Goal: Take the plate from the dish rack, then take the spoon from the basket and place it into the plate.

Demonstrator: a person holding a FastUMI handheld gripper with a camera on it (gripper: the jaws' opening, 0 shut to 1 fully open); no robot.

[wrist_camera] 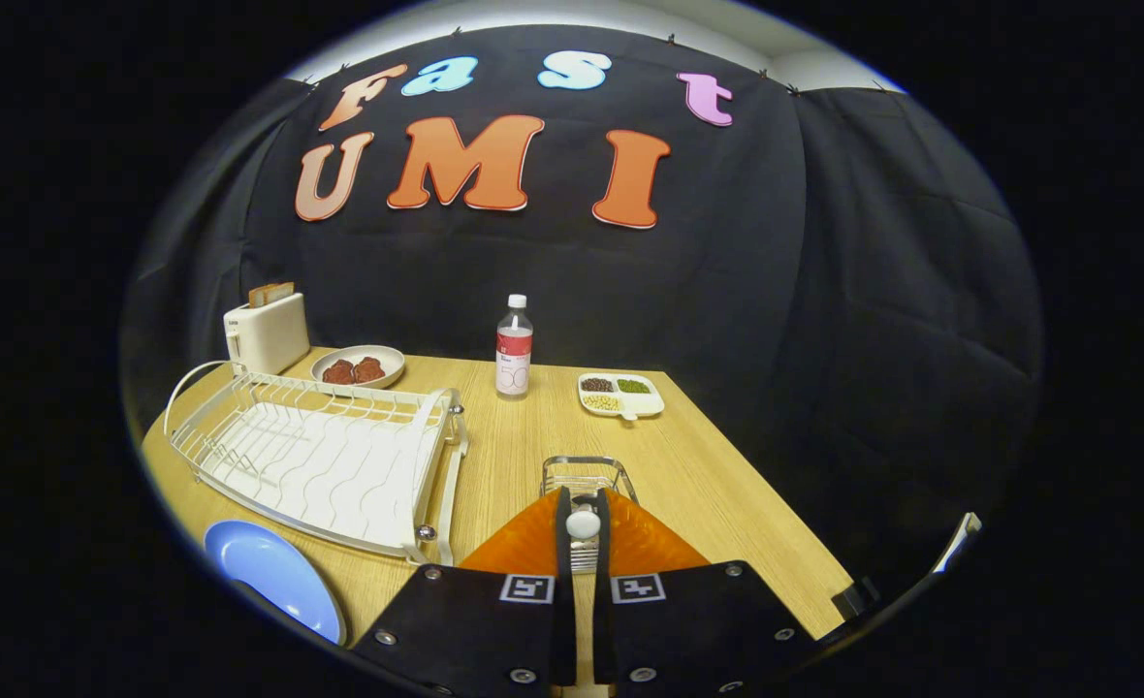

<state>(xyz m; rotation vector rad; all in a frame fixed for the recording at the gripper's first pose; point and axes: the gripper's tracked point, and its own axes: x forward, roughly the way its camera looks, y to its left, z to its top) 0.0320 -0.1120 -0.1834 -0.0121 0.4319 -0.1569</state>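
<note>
Fingers (583, 543) closed narrow on the white knob of the spoon (583, 523), lifted over the wire basket (587, 477) at twelve o'clock just ahead, probably to clear its rim before swinging toward the plate. Blue plate (276, 574) already out on the desk (708, 485), at nine o'clock of the fingers, below the bare dish rack (320, 451). Spoon bowl hidden behind the fingers; plate partly cut off.

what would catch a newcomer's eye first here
The gripper, closed on a white-tipped spoon just above the wire basket. Beside it sits the big white dish rack, with the blue plate lying flat on the wooden table at the rack's near edge.
</note>
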